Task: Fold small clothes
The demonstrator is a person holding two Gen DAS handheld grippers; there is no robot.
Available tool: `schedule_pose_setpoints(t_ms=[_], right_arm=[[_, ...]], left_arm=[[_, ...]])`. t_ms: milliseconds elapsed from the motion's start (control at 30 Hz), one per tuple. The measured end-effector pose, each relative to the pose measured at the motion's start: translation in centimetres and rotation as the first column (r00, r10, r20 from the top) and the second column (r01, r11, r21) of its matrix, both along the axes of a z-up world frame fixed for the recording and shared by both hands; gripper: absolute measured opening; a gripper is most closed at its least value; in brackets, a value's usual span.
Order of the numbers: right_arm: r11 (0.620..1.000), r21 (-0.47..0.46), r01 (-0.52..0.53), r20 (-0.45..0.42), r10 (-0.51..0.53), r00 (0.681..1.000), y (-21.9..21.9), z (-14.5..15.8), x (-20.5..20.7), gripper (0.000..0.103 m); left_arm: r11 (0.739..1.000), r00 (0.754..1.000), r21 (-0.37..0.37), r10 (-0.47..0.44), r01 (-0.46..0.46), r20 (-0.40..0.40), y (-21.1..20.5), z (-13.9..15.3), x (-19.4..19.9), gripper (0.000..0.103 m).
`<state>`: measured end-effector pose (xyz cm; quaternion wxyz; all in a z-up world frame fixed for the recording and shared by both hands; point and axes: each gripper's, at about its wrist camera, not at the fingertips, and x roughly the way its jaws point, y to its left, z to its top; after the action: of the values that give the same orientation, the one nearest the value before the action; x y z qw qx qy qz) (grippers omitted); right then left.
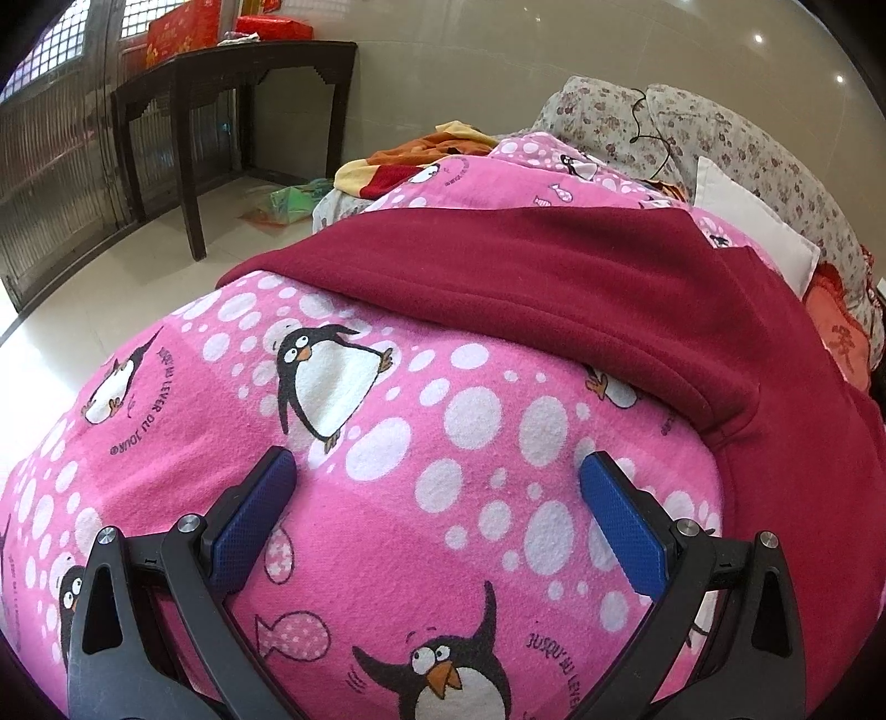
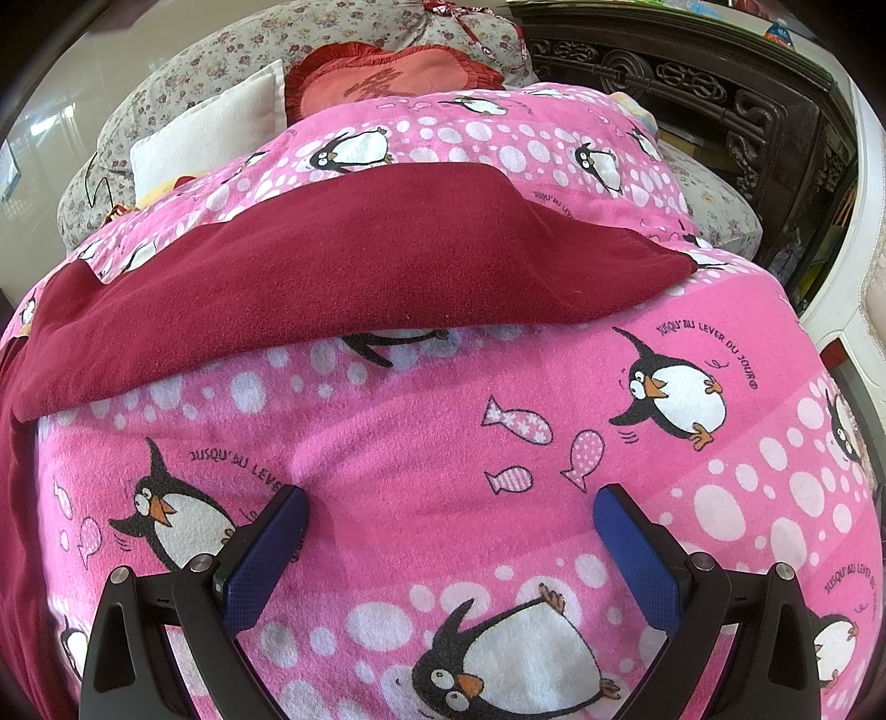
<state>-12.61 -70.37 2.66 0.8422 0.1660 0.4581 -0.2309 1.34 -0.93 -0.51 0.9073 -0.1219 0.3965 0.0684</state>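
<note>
Pink penguin blanket (image 1: 387, 498) covering the bed, dark side table (image 1: 232, 83) far left. Left gripper (image 1: 437, 518) hovering released, holding nothing, maroon garment (image 1: 554, 277) lying far and right. Right gripper (image 2: 451, 540) likewise gaping, garment's near edge lifting slightly, perhaps already doubled. Probably between folds; next reaching forward, pinching that near edge.

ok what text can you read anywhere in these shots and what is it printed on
"JUSQU'AU LEVER DU JOUR": printed beside the penguins, repeated across the pink penguin blanket.
Red heart cushion: an embroidered character, too blurred to read.
Red boxes on the dark side table: gold lettering, too small to read.
</note>
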Motion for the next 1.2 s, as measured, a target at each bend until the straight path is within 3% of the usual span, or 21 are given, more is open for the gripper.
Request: schedule_pose_setpoints(t_ms=[267,433,500,567,633,733,900,1200], right_arm=[[1.0,-0.001,-0.003,-0.002,0.003,1.0,-0.1,0.4,0.2,0.103],[0.999,-0.031,0.021,-0.032,-0.022,0.999,0.7,0.7,0.0,0.099],[0.999,0.037,0.024,0.003,-0.025,1.0,1.8,1.7,-1.0,0.09],[0.996,0.082,0.031,0.051,-0.035,0.998,3.1,2.9,-2.1,0.09],[0.999,0.026,0.02,0.026,-0.02,0.999,5.3,4.1,-2.7,0.09],[0.996,-0.045,-0.082,0.082,0.086,0.993,9.0,6.8,-4.1,0.09],[0.982,-0.127,-0.138,0.138,0.155,0.978,13.0,10.5,-5.9,0.09],[0.923,-0.319,-0.214,0.16,0.275,0.948,16.5,17.3,-10.0,0.09]], left_arm=[[0.999,0.998,0.004,-0.038,0.038,-0.044,0.0,1.1,-0.5,0.103],[0.991,0.996,-0.102,-0.086,0.088,0.018,-0.5,4.3,-3.5,0.102],[0.989,0.992,-0.079,-0.12,0.123,0.038,-1.7,5.6,-4.6,0.102],[0.987,0.985,-0.014,-0.16,0.161,0.063,-3.8,7.1,-5.9,0.103],[0.978,0.975,0.0,-0.206,0.207,0.083,-5.5,8.1,-6.9,0.103],[0.957,0.952,-0.001,-0.288,0.29,0.106,-7.8,9.2,-8.4,0.103],[0.922,0.914,0.03,-0.385,0.385,0.127,-12.2,10.8,-9.4,0.103],[0.89,0.877,0.045,-0.454,0.453,0.159,-15.5,12.4,-11.3,0.103]])
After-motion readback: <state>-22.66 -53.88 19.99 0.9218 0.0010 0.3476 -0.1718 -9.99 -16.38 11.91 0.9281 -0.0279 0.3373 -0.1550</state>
